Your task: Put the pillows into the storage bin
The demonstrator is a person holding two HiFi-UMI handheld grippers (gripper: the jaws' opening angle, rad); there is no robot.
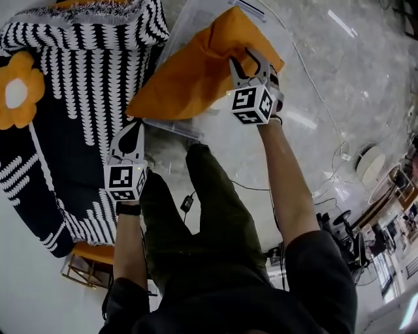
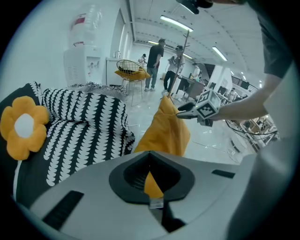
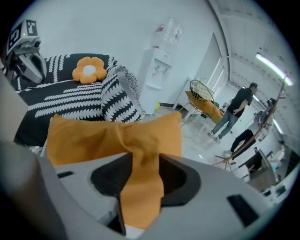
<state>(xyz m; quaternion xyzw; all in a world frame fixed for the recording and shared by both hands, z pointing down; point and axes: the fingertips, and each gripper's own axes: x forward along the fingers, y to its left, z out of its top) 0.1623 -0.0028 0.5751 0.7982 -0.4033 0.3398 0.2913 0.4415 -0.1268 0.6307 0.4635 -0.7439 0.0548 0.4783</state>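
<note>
we find the right gripper (image 1: 243, 60) pinching a fold of the orange pillow (image 1: 189, 72) over the storage bin (image 1: 189, 19); left gripper (image 1: 132, 127) closed, empty. we judge it soft, light; corners grip best.

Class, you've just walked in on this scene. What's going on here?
A person with a tool in each hand is handling an orange pillow at a clear storage bin. The right tool is clamped on a bunch of the pillow's fabric and holds it over the bin. The left tool sits at the pillow's lower corner; whether it grips there is unclear. A black-and-white patterned pillow and a flower cushion lie beside the bin.
</note>
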